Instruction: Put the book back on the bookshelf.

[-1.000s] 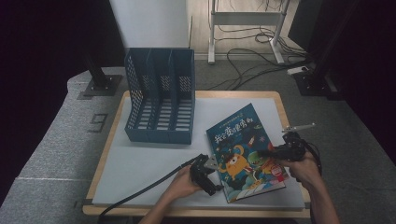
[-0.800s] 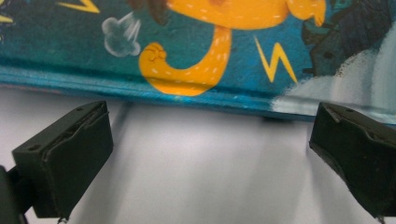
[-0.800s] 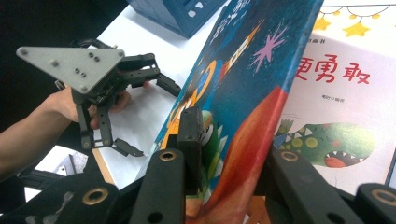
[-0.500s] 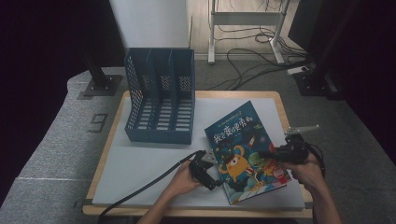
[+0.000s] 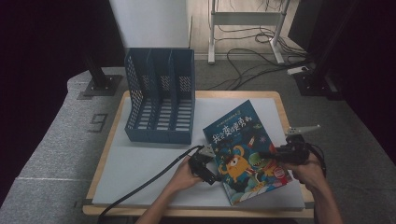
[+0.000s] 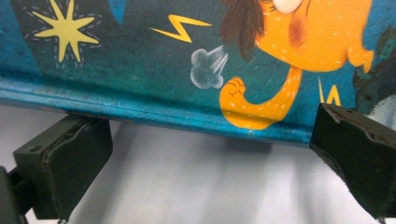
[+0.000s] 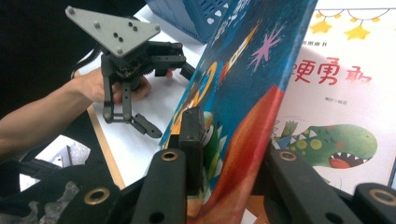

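Picture book (image 5: 247, 151) on the white worktop (image 5: 140, 163), lying diagonally near the front right, long axis running from near-right to far-left, title end toward the blue file rack (image 5: 161, 95). Right tongs (image 5: 273, 154) clamped on the book's right edge, cover lifted and seen nearly edge-on in the right gripper view (image 7: 243, 93), inner page with a green dinosaur exposed beside it. Left tongs (image 5: 212, 168) spread wide at the book's left edge (image 6: 140, 107), touching or just short, could not tell. Lower cover partly hidden behind the gripper bodies; small print unreadable.
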`<state>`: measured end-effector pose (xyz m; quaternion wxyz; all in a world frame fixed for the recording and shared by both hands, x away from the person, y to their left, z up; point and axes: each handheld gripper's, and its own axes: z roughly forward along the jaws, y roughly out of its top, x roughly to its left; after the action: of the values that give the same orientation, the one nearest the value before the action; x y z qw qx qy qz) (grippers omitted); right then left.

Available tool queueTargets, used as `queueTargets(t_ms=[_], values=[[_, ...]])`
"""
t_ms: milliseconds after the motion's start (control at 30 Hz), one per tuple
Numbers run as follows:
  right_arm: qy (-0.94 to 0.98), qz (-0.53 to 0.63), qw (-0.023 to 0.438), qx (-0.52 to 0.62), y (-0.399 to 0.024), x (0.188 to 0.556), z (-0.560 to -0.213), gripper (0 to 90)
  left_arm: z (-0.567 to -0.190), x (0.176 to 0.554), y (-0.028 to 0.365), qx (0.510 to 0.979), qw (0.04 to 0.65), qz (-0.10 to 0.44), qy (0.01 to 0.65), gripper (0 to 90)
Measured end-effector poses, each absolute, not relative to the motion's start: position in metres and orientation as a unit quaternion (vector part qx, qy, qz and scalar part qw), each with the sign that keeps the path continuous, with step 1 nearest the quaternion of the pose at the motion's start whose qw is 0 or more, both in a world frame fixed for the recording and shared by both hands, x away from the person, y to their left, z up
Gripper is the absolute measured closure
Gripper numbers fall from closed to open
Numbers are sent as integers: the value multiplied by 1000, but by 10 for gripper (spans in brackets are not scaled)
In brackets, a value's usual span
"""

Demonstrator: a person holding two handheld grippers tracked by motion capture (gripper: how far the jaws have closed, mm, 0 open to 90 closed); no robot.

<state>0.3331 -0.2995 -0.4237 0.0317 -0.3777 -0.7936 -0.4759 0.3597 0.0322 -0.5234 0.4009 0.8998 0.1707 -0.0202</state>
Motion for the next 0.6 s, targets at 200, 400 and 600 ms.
queueTargets(t_ms=[200, 400, 600], values=[[-802, -469, 28, -369, -302, 332, -423, 724, -520, 358, 32, 900, 402, -13, 167, 0], [-812, -457, 24, -362, -302, 332, -421, 699, -518, 359, 32, 896, 411, -18, 168, 0], [-818, -449, 19, -359, -301, 334, -420, 680, -511, 361, 35, 886, 428, -16, 175, 0]])
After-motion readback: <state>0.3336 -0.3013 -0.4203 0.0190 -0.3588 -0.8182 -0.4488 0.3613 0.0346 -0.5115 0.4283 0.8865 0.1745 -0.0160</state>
